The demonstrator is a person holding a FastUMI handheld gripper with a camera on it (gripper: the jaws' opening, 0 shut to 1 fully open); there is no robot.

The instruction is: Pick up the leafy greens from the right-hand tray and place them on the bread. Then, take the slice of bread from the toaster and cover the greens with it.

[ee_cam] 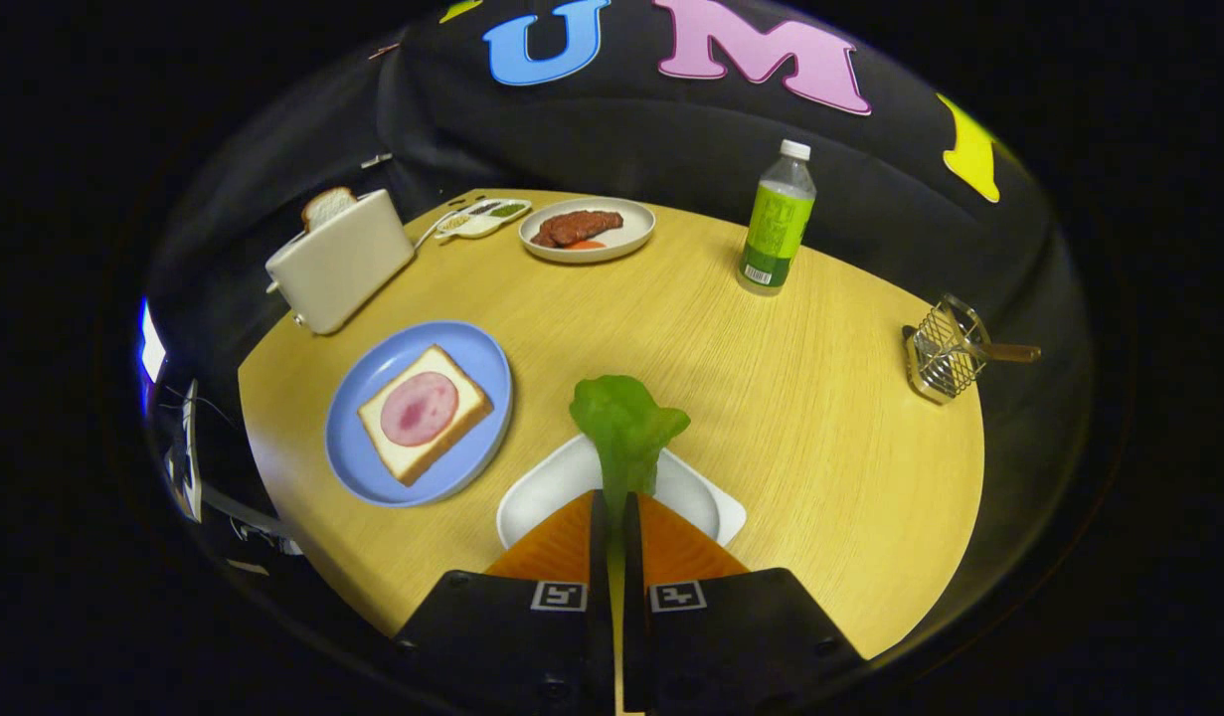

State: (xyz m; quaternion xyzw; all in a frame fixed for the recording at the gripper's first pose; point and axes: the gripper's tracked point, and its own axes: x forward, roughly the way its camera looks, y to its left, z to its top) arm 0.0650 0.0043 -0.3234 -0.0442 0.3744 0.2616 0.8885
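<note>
Your gripper (613,502) has its jaws pressed together on the stem end of the floppy green lettuce leaf (626,423), which sticks out ahead of the tips and hangs over the white square tray (532,497) just beneath them. The tray sits at the near edge of the round, pale wooden table (771,398).

To the left of your jaws, just beside the tray, is a round blue plate (368,467) carrying a square slice of white bread (408,452) topped with a round pink slice of ham (420,408). Beyond that plate, near the table's far left edge, stands a cream-coloured toaster (338,264) with a slice of bread (326,206) poking up from its slot.

Farther back, past the leaf, you can see a small white divided dish of condiments (482,219) and a round white plate holding a brown piece of meat (579,227). To the right stands a clear bottle with a green label and white cap (777,224), upright, and near the right edge a small wire rack (945,350) with a wooden-handled utensil in it.
</note>
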